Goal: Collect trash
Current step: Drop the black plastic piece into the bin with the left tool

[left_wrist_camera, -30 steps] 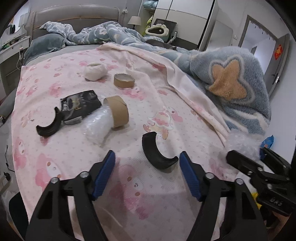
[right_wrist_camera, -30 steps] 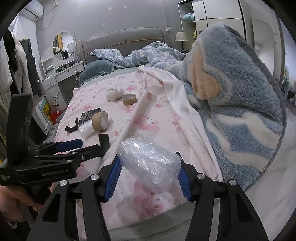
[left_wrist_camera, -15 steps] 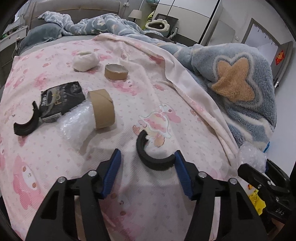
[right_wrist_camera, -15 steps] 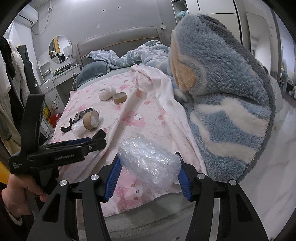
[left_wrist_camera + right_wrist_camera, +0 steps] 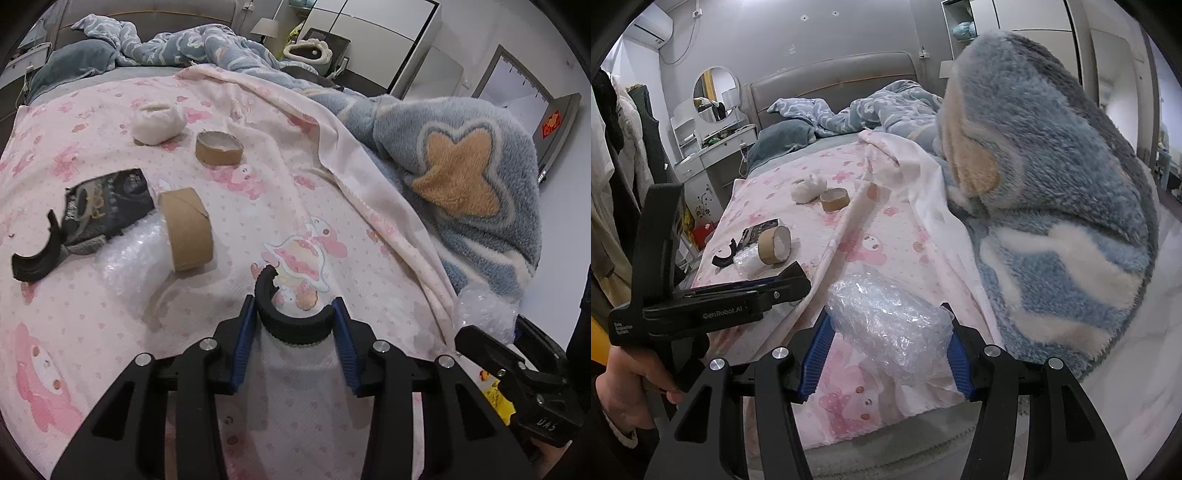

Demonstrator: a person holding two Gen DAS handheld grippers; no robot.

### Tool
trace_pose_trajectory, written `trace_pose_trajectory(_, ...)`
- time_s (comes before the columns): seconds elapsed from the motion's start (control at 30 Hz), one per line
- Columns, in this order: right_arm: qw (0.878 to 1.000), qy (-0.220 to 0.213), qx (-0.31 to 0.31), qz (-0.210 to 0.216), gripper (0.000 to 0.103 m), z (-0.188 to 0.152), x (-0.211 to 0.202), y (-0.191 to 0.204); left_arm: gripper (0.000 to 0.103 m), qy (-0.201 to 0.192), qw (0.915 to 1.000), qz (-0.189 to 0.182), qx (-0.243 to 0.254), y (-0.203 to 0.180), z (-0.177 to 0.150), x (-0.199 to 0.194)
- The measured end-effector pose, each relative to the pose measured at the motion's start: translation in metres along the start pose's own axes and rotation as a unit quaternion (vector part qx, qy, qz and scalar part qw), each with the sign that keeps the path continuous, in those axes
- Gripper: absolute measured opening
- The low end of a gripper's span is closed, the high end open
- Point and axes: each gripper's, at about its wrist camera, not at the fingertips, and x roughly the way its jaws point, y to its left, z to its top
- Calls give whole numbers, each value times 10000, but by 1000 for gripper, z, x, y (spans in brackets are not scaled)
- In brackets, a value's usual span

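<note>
My left gripper is closed on a black curved plastic piece lying on the pink bed sheet. My right gripper is shut on a wad of bubble wrap held beyond the bed's near edge; it also shows in the left wrist view. Other trash lies on the bed: a brown tape roll on bubble wrap, a black packet, a second black curved piece, a cardboard ring and a white crumpled wad.
A fluffy blue blanket with a tan star is heaped along the bed's right side. A rumpled blue duvet and pillow lie by the headboard. A dresser with a round mirror stands left of the bed.
My left gripper has moved forward and closed its fingers around the black curved piece. My right gripper has kept hold of the bubble wrap.
</note>
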Motion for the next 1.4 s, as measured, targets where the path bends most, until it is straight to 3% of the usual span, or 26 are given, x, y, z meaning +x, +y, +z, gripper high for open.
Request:
trace_pose_trajectory(0.3, 9997, -28, -120, 225, 58, 12, 7, 31, 44, -381, 9987, 338, 62, 22, 5, -42)
trace_pose_trajectory(0.77, 9962, 14, -576, 656, 58, 33, 34, 121, 44, -678, 9914, 1090, -256, 102, 4, -113)
trace_pose_trajectory(1.4, 9846, 22, -1075, 1380, 58, 48, 56, 237, 44, -62, 9761, 1900, -1051, 223, -49, -144)
